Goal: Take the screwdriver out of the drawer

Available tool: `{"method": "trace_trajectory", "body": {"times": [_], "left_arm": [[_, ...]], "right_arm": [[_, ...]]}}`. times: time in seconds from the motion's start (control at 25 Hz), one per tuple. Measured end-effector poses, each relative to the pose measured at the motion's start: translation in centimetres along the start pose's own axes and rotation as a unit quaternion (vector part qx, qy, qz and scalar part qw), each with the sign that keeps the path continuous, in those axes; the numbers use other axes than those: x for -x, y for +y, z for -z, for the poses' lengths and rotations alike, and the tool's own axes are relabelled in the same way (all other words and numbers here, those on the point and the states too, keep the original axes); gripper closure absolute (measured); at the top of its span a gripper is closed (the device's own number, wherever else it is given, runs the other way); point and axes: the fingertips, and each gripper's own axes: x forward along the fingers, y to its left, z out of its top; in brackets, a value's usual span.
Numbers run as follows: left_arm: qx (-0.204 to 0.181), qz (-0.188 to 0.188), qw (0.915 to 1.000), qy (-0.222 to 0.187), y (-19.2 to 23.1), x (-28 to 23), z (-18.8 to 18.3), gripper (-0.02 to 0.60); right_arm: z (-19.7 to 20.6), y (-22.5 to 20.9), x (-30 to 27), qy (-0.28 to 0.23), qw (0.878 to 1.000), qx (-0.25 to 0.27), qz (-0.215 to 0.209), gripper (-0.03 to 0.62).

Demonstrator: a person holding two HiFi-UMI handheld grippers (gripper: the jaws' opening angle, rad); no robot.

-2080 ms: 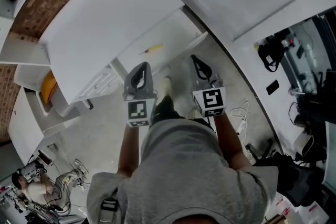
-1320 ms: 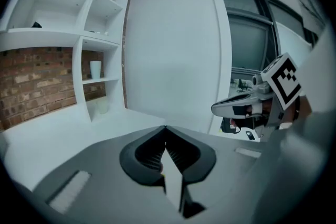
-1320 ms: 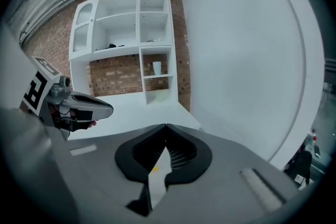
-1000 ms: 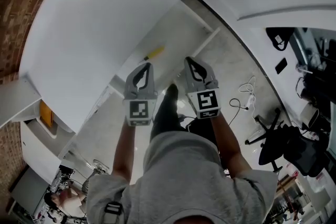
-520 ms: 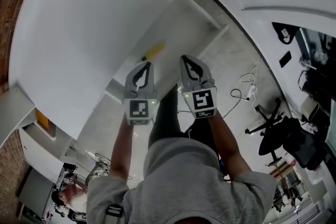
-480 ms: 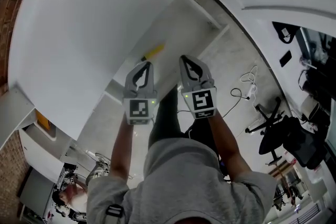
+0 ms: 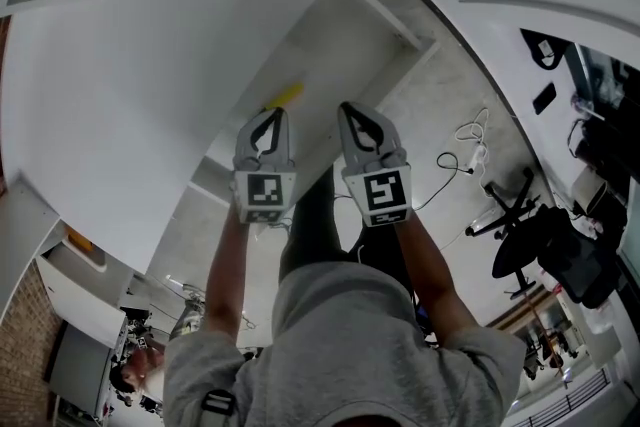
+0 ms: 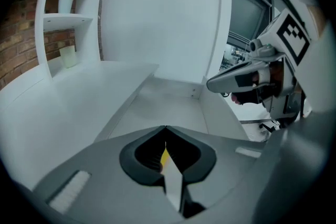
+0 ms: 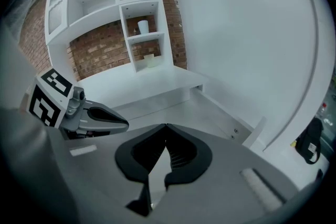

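While both tools pointed down toward the open drawer (image 7: 350,35), the left gripper (image 7: 272,113) had its jaws pressed together w/ nothing betw. them. The right gripper (image 7: 348,108), at its 3 o'clock, was likewise closed & empty. The screwdriver (image 7: 284,96), yellow-handled, lay on the drawer floor just past the left gripper's tips, approx 1 o'clock from them in the head view; in the left gripper view a yellow sliver showed thru the gap behind the closed tips.
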Motion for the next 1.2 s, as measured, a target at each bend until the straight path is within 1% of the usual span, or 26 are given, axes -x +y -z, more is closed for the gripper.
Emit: {"method": "trace_trajectory", "body": {"times": [0.12,0.16,0.2,0.28,0.4,0.56,0.72,1.0,1.12,1.2], "left_arm": [[0.001,0.008,0.9998,0.018,0.0,-0.9,1.0,0.568],[-0.001,0.015,0.9996,0.023,-0.2,-1.3,1.3,0.542],[-0.002,0.022,0.9993,0.029,-0.3,-1.6,1.6,0.490],[-0.003,0.030,0.9987,0.040,-0.5,-2.1,2.2,0.474],[-0.008,0.031,0.9977,0.060,-0.6,-2.7,2.9,0.429],[-0.026,0.035,0.9955,0.084,-0.8,-3.8,4.0,0.384],[-0.037,0.037,0.9928,0.108,-0.8,-5.1,6.0,0.380],[-0.052,0.036,0.9871,0.147,-0.7,-6.5,8.1,0.382],[-0.058,0.031,0.9846,0.162,-0.4,-6.9,8.8,0.400],[-0.062,0.026,0.9834,0.168,-0.2,-7.0,9.1,0.427]], "right_arm": [[0.1,-0.2,-0.2,0.001,1.000,-0.004,0.001,0.591],[0.1,-0.3,-0.3,0.001,1.000,-0.005,0.001,0.591],[0.2,-0.4,-0.4,0.002,1.000,-0.006,0.001,0.591],[0.3,-0.5,-0.5,0.002,1.000,-0.008,0.001,0.591],[0.5,-0.7,-0.4,0.004,1.000,-0.012,0.002,0.591],[0.9,-1.2,-0.5,0.007,1.000,-0.019,0.003,0.591],[1.0,-1.6,-0.6,0.008,1.000,-0.024,0.004,0.591],[1.0,-2.4,-0.8,0.004,0.999,-0.038,0.007,0.591],[1.1,-2.7,-0.9,0.005,0.999,-0.041,0.007,0.591],[1.2,-2.8,-0.9,0.007,0.999,-0.043,0.006,0.591]]}}
